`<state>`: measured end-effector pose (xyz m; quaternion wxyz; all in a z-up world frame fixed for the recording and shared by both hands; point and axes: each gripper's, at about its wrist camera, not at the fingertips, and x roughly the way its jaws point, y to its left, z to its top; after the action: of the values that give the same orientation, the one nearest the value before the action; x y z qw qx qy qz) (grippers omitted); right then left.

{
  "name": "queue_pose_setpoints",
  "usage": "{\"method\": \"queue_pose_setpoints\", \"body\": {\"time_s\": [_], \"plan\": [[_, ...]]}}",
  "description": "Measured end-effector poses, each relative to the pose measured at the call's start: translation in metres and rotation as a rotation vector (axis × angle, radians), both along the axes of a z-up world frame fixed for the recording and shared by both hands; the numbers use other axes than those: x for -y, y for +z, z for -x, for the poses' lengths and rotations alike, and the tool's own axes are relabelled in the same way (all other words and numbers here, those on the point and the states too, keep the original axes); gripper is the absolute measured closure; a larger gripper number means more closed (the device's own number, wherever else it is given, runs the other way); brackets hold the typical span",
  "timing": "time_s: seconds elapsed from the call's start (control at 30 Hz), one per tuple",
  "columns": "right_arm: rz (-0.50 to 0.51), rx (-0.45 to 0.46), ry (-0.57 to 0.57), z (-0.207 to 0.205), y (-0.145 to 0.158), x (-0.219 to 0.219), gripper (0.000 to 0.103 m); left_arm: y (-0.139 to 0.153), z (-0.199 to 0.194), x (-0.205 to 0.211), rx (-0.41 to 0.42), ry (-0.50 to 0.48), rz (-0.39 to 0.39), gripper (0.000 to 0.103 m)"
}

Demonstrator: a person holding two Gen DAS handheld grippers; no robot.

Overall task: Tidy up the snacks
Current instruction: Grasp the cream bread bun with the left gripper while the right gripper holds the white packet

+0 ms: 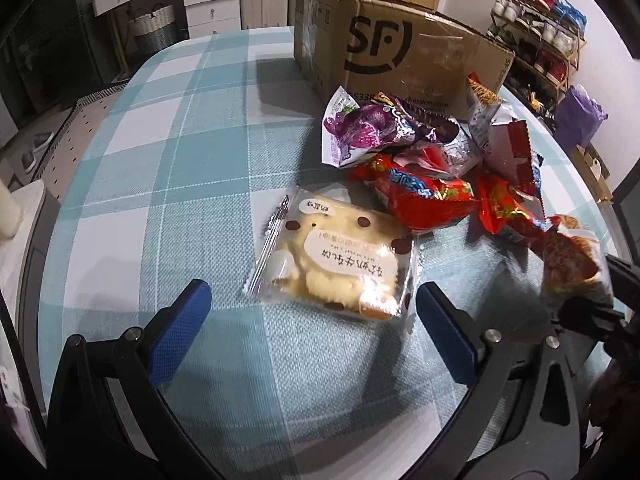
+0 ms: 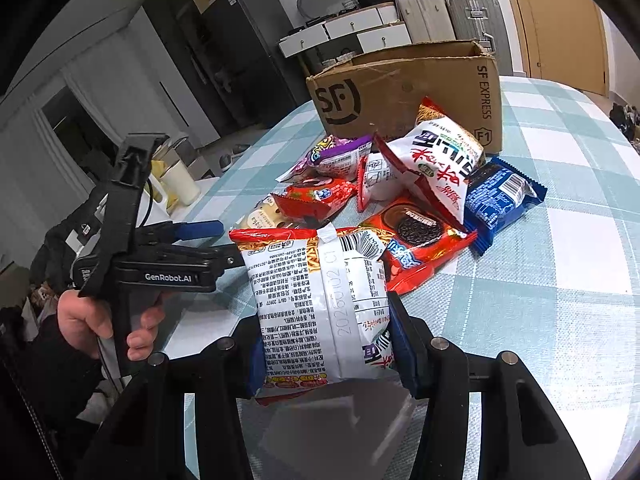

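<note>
Right gripper point(image 2: 326, 344): fingers clamped on noodle packet point(image 2: 316, 304), lower centre. Left gripper point(image 1: 312, 320): fingers wide, empty, over cake packet point(image 1: 336, 264). Cardboard box point(image 1: 400, 52) on tabletop point(image 1: 180, 140), upper centre.

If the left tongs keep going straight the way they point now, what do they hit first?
Most likely the clear-wrapped cream cake packet: it lies dead ahead between the open left tongs, nearest of the snacks. The red packets sit beyond it. Depth is uncertain, so the checked tablecloth just short of it is possible.
</note>
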<state>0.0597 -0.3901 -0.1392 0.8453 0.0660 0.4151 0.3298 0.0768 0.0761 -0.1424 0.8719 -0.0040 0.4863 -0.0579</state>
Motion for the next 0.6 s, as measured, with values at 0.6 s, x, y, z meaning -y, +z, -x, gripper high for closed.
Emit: {"method": "queue_pose_setpoints", "body": {"time_s": [0.6], "plan": [[-0.004, 0.008, -0.022, 0.003, 0.006, 0.010, 0.051, -0.009, -0.037, 0.014, -0.017, -0.086, -0.045, 0.002]]}}
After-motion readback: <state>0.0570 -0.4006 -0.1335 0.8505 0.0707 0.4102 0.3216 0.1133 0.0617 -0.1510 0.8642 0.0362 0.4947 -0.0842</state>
